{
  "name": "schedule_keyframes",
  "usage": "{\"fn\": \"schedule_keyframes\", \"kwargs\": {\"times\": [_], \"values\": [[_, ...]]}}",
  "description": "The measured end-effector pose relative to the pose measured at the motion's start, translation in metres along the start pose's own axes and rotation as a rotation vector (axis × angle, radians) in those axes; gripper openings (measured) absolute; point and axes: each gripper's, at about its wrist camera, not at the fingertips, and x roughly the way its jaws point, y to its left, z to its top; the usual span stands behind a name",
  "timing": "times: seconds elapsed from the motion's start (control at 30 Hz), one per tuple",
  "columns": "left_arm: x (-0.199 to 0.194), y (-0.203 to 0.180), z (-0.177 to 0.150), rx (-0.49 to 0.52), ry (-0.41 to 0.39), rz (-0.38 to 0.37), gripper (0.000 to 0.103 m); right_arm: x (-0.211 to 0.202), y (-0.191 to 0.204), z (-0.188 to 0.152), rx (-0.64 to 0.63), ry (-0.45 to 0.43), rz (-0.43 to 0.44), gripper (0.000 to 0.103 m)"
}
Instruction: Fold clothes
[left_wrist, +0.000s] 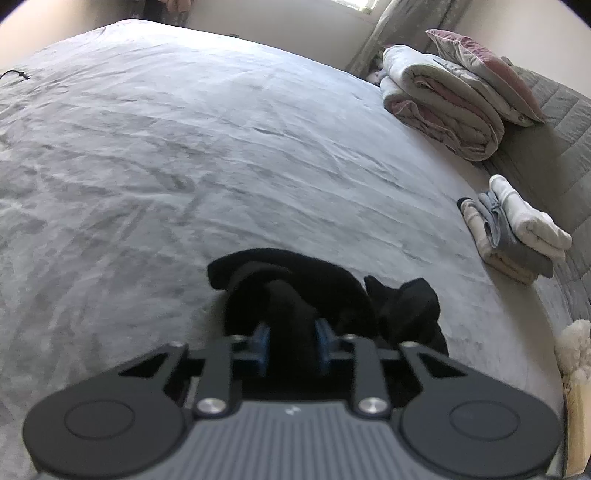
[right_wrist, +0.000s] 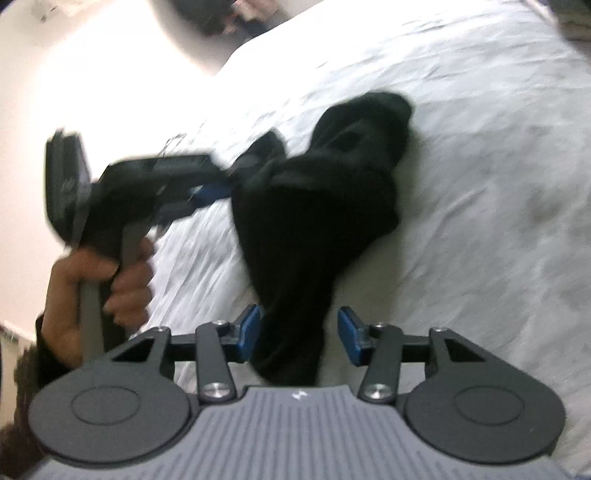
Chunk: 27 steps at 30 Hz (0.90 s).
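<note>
Black garment bunched on the bed, near its edge.
We see the left gripper (left_wrist: 291, 341) clamped on the black garment (left_wrist: 295, 295); the right gripper (right_wrist: 298, 334) stands wide, cloth between its pads.

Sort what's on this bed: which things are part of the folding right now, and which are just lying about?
In use: black garment; left claw shut on it; right claw open around its end.

Lying about: small folded pile; folded blankets; pink pillow; grey bedspread.
</note>
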Motion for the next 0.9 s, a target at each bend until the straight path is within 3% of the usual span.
{"fn": "schedule_keyframes", "kwargs": {"times": [0.07,0.2,0.67,0.7,0.77,0.9], "values": [[-0.002,0.002,-0.001,0.004,-0.002,0.003,0.017,0.002,-0.005,0.005,0.032,-0.019,-0.027,0.051],[-0.006,0.005,-0.004,0.028,-0.002,0.018,0.016,0.008,-0.021,0.011,0.113,-0.047,-0.084,0.051],[-0.005,0.031,-0.016,0.060,0.098,0.106,0.039,0.033,-0.021,0.031,0.249,-0.144,-0.140,0.050],[-0.004,0.031,-0.017,0.071,0.106,0.119,0.040,0.036,-0.019,0.032,0.249,-0.153,-0.141,0.047],[-0.006,0.032,-0.018,0.084,0.107,0.127,0.041,0.040,-0.016,0.033,0.250,-0.170,-0.144,0.023],[-0.016,0.034,-0.015,0.086,0.071,0.117,0.043,0.024,-0.012,0.038,0.233,-0.232,-0.133,0.014]]}}
